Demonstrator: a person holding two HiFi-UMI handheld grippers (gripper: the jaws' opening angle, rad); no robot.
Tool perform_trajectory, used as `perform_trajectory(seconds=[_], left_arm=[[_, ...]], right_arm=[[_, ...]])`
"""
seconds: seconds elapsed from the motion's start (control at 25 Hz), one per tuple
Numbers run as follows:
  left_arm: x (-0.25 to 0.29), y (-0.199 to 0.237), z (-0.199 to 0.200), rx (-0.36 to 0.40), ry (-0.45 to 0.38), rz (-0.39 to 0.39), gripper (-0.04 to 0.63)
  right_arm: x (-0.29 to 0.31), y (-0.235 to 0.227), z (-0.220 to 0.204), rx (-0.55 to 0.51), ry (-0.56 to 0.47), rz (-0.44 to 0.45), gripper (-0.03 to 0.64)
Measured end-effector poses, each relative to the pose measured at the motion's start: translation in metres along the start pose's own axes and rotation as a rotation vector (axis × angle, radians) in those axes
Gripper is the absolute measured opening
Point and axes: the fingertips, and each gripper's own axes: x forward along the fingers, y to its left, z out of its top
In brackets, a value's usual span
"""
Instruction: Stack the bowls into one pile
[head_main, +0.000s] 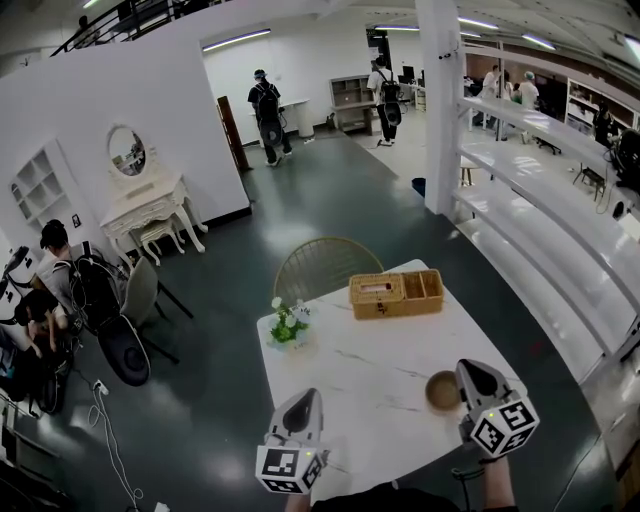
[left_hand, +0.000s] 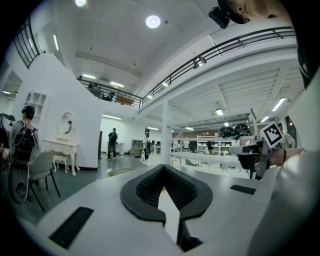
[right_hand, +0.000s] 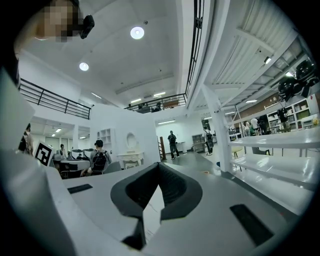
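On the white marble table (head_main: 370, 350), a brown bowl (head_main: 443, 390) sits near the front right edge, just beside the right gripper (head_main: 470, 370), whose jaws are pressed together with nothing between them. At the front left edge, the left gripper (head_main: 306, 398) is likewise clenched and empty, well apart from the bowl. A wicker box (head_main: 396, 294) stands at the far side.

Brown bowl (head_main: 443, 390) — upright on the white table (head_main: 370, 365), right side.

Right gripper (right_hand: 158, 165), jaws together, empty.
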Motion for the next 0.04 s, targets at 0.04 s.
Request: perform_trajectory(seconds=[0.04], left_arm=[[0.0012,0.0003,0.0,0.0,-0.001,-0.001,0.015]], right_arm=[[0.001,-0.0008,0.0008,-0.002,-0.002,0.0,0.014]])
